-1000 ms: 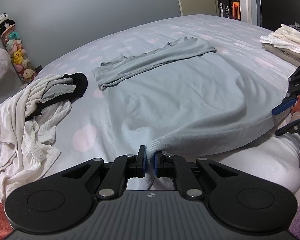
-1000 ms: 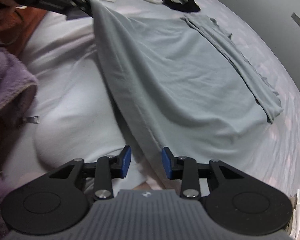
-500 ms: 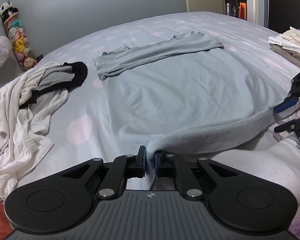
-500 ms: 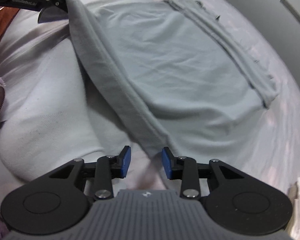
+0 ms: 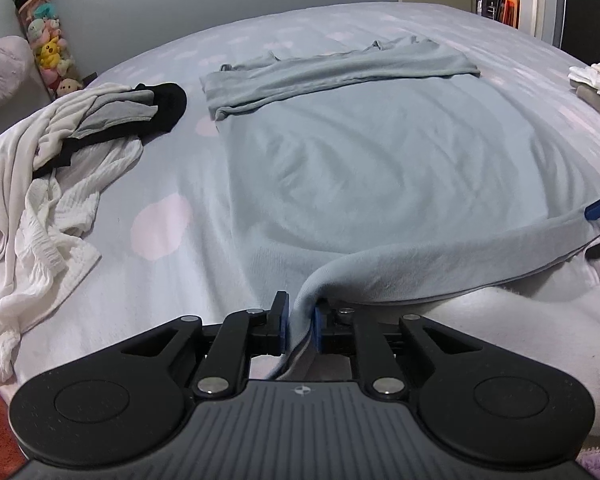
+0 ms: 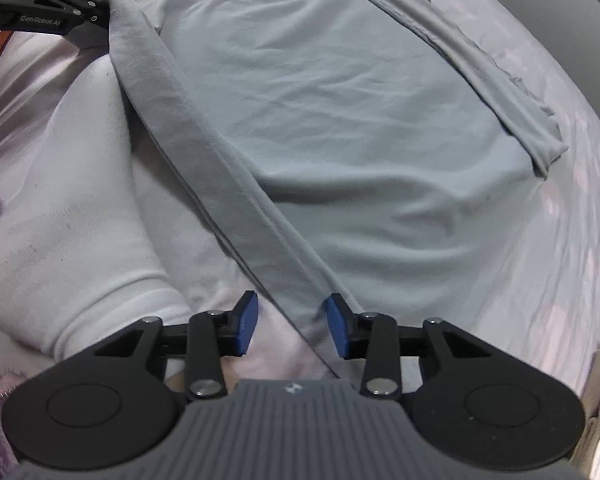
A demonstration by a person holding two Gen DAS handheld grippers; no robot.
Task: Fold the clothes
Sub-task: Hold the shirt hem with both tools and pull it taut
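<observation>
Right wrist view shows my right gripper (image 6: 288,326) standing apart around the grey shirt's (image 6: 340,120) hem just ahead, while my left gripper (image 5: 299,322), clamped on its corner, has just been easing open, so the hem could slip free.

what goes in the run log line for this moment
step: fold hem | left claw: hem of grey-blue shirt between pads, just opening | right claw: open around hem, just closing | bed: shirt spread flat

One grey-blue shirt (image 5: 380,168), two claws, one pile of unfolded clothes (image 5: 56,168), one folded stack (image 5: 596,80)
</observation>
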